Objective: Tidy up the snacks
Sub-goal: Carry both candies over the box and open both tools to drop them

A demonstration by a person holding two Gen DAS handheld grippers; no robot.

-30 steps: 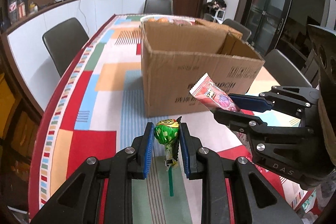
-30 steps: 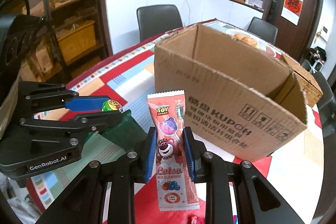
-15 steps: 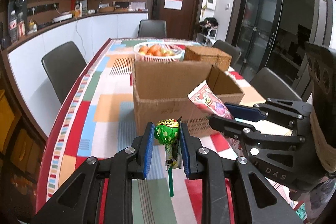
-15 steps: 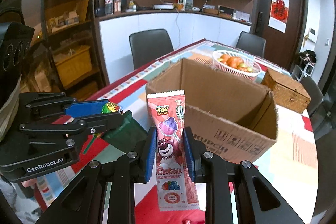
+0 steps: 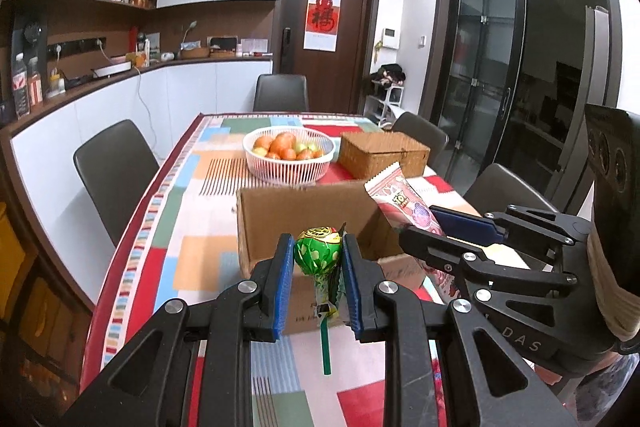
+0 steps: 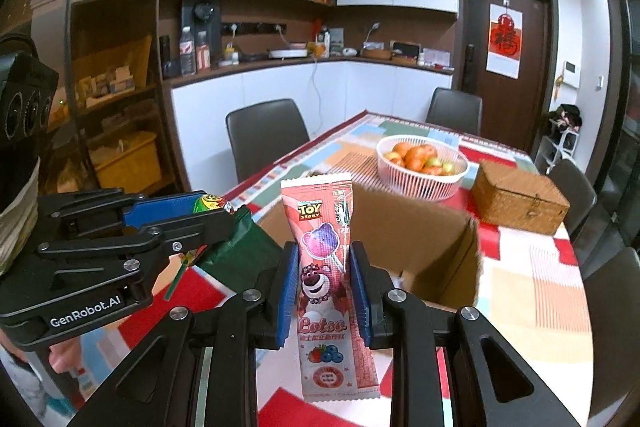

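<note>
My left gripper (image 5: 317, 255) is shut on a green wrapped lollipop (image 5: 318, 254), stick hanging down. My right gripper (image 6: 324, 267) is shut on a pink Lotso lollipop packet (image 6: 322, 263), held upright. Both are raised side by side above the near edge of an open cardboard box (image 5: 280, 215) on the colourful tablecloth. The right gripper and its packet (image 5: 404, 205) show at the right of the left wrist view; the left gripper (image 6: 200, 215) shows at the left of the right wrist view. The box (image 6: 440, 239) lies just ahead and below.
Beyond the box stand a white basket of fruit (image 5: 289, 155) and a wicker box (image 5: 384, 155). Dark chairs (image 5: 112, 171) line the table's sides. Cabinets and a counter run along the left wall.
Both grippers have risen with their lollipops; the box now sits lower in view and the fruit basket and wicker box show fully behind it.
</note>
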